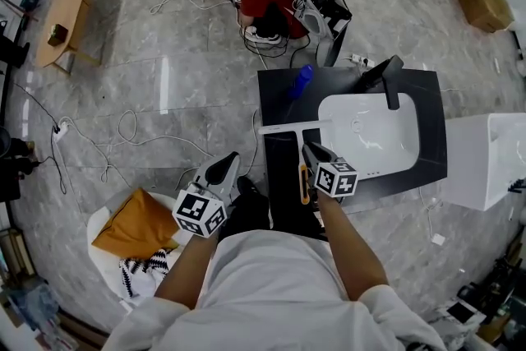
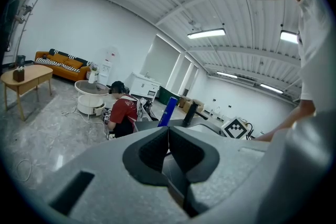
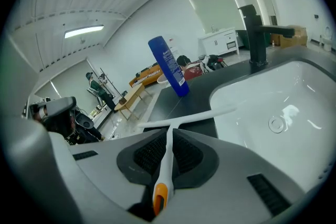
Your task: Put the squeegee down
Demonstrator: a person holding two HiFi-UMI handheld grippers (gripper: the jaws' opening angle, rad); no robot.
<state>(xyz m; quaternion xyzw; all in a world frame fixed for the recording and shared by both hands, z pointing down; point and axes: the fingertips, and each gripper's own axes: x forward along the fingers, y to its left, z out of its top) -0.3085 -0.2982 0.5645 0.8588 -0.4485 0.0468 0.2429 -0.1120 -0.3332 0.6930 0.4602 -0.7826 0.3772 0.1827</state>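
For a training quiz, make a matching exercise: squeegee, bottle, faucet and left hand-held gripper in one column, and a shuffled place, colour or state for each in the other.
Column one
1 squeegee
2 bottle
3 faucet
4 left hand-held gripper

Column two
A shut, empty
B blue, on the dark counter
C black, at the white basin's edge
D clamped in the right hand-held gripper

Pairs: 1-D, 2-B, 3-C, 4-A

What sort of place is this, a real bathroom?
Probably an open studio or workshop, not a bathroom: the sink counter stands free on a wide floor, loose cables lie about, and an orange sofa is nearby.
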